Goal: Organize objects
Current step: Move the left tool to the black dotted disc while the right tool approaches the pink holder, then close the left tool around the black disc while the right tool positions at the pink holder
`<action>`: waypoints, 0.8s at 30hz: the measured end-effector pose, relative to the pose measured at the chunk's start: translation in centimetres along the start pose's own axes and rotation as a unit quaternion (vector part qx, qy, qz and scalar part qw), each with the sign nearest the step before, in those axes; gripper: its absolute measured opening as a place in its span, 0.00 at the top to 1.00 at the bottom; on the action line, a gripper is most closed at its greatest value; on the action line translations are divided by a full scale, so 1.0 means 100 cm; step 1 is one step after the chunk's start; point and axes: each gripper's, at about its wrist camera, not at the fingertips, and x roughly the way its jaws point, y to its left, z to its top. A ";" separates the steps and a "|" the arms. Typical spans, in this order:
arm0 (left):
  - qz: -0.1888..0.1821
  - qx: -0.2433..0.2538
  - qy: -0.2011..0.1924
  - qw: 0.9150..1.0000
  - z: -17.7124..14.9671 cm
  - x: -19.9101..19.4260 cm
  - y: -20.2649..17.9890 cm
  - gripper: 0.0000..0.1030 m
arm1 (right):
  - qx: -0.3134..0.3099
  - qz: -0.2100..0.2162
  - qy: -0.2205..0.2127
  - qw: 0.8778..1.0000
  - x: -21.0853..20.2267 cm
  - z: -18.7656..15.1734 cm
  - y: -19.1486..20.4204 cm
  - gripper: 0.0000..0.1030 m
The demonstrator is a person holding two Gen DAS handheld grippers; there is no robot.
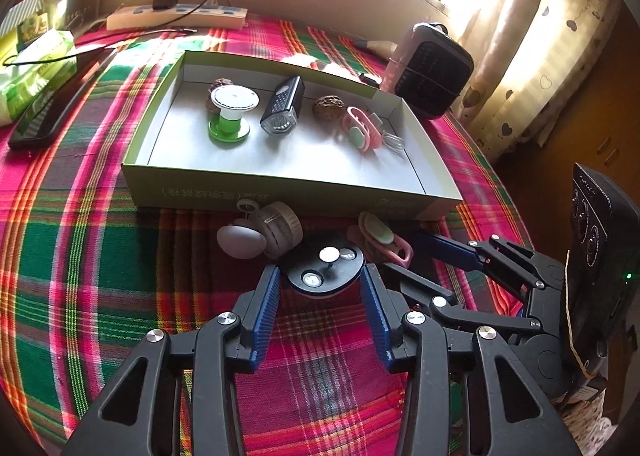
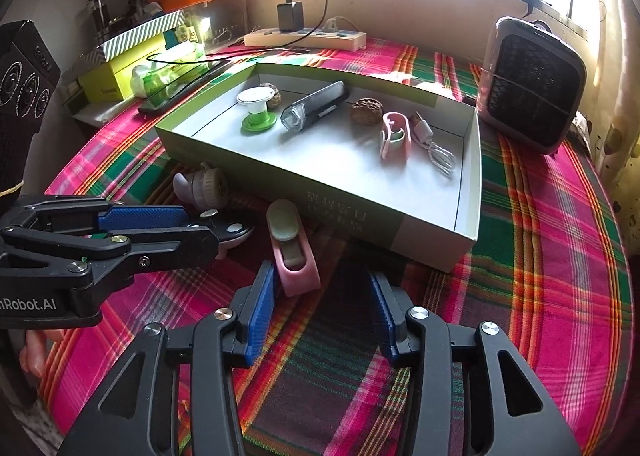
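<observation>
While I hold both tools low over the plaid surface (image 1: 100, 256), the shallow box (image 1: 280, 188) sits just beyond, holding a green spool (image 1: 230, 112), a black light (image 1: 282, 106) and a pink clip (image 1: 360, 130). My left gripper (image 1: 324, 280) is half open around the black disc (image 1: 326, 266), pads not pressing. My right gripper (image 2: 322, 284) is half open, empty; a second pink clip (image 2: 294, 252) lies just beside its left finger.

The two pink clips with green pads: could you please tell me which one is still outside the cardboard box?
The pink clip on the plaid cloth, directly before the right tool; the other pink clip lies inside the box.
</observation>
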 end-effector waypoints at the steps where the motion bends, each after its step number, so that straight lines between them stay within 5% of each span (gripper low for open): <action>1: -0.003 -0.003 0.001 1.000 0.000 0.001 0.000 0.61 | -0.003 -0.003 0.001 1.000 0.000 0.000 0.000 0.56; 24: -0.028 -0.084 0.008 0.996 0.009 0.010 0.007 0.61 | -0.014 0.004 0.000 1.000 0.002 0.003 0.000 0.56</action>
